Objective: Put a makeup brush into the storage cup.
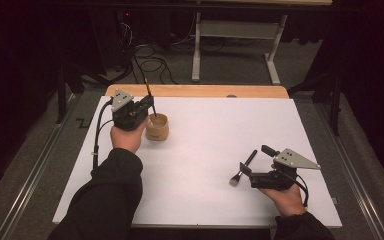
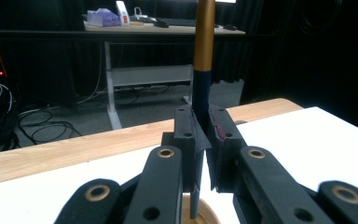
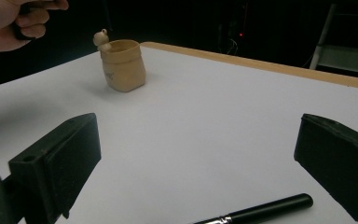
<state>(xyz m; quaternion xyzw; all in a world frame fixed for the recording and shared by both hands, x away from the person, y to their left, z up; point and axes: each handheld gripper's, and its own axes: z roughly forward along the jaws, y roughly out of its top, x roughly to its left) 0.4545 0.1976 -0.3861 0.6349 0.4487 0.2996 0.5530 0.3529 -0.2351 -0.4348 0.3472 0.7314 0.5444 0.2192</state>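
Sleeved forearms come in at the bottom of the high view; the left gripper [image 1: 149,106] holds a thin brush [image 1: 148,92] upright above the small wooden pot [image 1: 157,127], I think in order to stand it inside, while the right gripper [image 1: 243,169] waits beside a second brush [image 1: 243,167] lying on the white table [image 1: 205,150]. From the left gripper view, the jaws are closed on the brush [image 2: 202,79], its low end over the pot [image 2: 205,213]. From the right gripper view, jaws stand wide apart over the lying brush [image 3: 261,211]; nothing blocks the way to the pot [image 3: 122,65]

Black long sleeves, black grippers with brass-ringed screw holes, grey three-cornered plates
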